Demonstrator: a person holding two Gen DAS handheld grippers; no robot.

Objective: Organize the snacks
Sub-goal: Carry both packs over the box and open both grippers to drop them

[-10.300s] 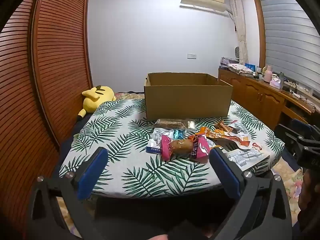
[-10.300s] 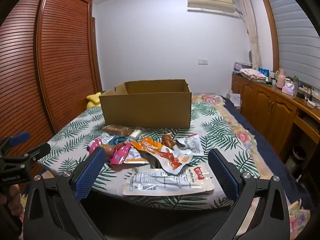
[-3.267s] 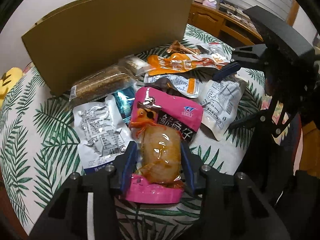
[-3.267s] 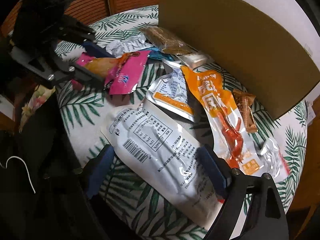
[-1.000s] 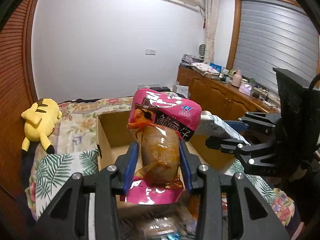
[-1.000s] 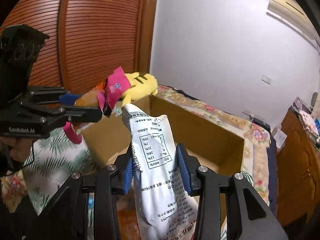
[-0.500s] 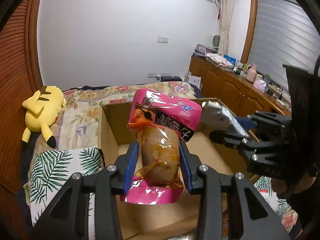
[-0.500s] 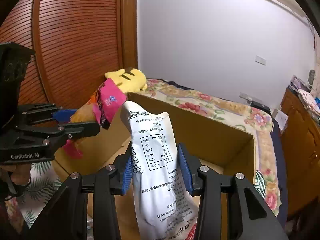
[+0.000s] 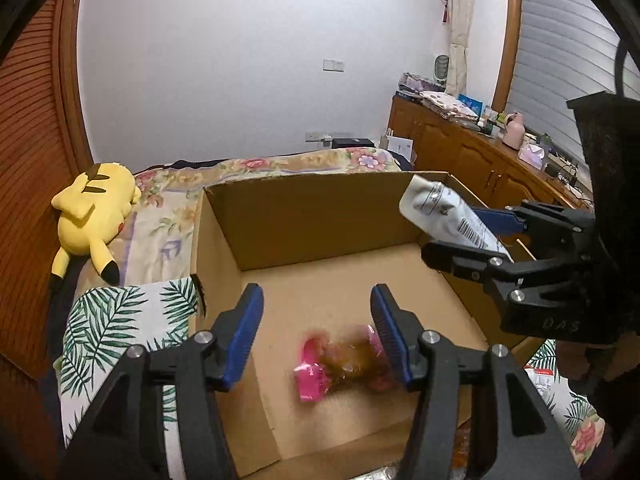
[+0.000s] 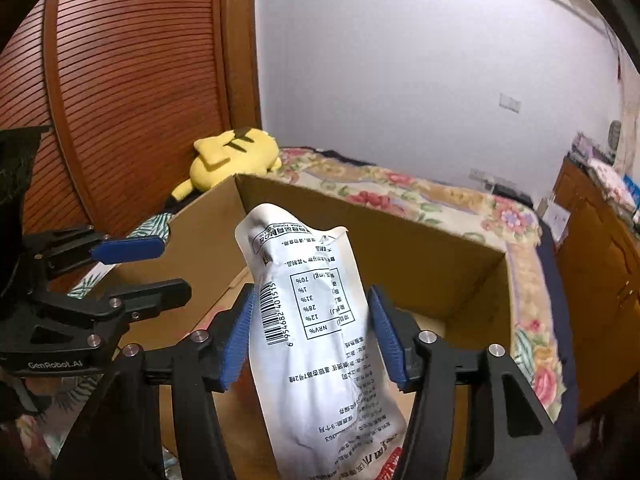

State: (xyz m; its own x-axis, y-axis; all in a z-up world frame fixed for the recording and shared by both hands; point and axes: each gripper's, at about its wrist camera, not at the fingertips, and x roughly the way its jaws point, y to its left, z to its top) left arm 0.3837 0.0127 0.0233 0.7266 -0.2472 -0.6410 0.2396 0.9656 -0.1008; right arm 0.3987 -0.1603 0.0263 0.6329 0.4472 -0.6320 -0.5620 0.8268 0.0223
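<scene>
Over the cardboard box (image 9: 320, 216), the left hand-held gripper (image 9: 316, 330) is opening with nothing between its jaws; the pink snack packet (image 9: 340, 362) is landing, blurred, on the box floor. The right hand-held gripper (image 10: 310, 334) is opening around the white pouch (image 10: 316, 320), seemingly slipping free. Next, both should return for more snacks.

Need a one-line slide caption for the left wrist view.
Left gripper, jaws opening, above pink snack pack on cardboard box floor.
</scene>
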